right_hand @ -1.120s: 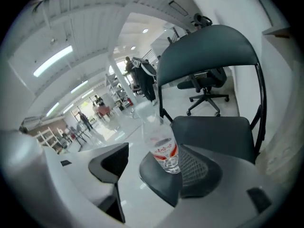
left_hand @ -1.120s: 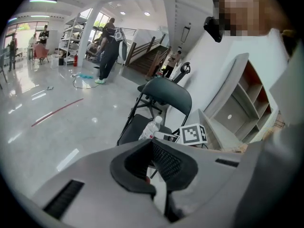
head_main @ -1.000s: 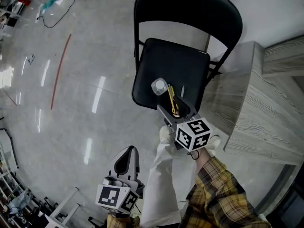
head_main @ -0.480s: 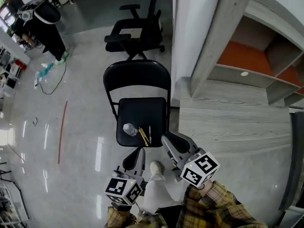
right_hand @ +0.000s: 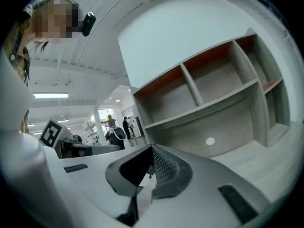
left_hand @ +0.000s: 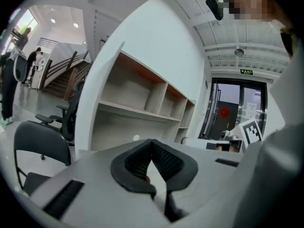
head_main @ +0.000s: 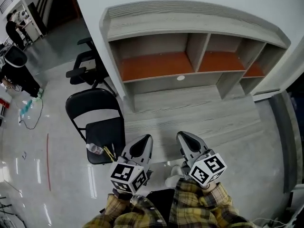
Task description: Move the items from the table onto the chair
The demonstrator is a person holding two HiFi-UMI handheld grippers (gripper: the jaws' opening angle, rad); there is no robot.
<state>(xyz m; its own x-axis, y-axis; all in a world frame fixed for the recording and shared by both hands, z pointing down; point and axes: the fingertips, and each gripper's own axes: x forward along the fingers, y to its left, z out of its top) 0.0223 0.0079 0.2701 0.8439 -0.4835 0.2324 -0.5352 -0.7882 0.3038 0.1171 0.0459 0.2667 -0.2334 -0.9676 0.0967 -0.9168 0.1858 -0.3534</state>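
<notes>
The black folding chair [head_main: 102, 133] stands at the left of the grey wooden table [head_main: 204, 118]. On its seat's near edge lie a clear plastic bottle [head_main: 94, 149], a yellow tool [head_main: 109, 153] and a thin dark pen beside it. No loose item shows on the tabletop. My left gripper [head_main: 144, 140] is held low over the table's near edge, shut and empty; its pads meet in the left gripper view [left_hand: 152, 144]. My right gripper [head_main: 184, 137] is beside it, its jaws closing and meeting with nothing between them [right_hand: 152, 148].
An open shelf unit [head_main: 156, 65] with orange-backed compartments rises at the table's far side against a white wall. A black office chair [head_main: 85, 65] stands behind the folding chair. A person [head_main: 12, 23] is far off at the left on the glossy floor.
The view has swung from the chair to the table and shelves. My right gripper pulled back from the chair seat and its jaws came together. The left gripper rose beside it.
</notes>
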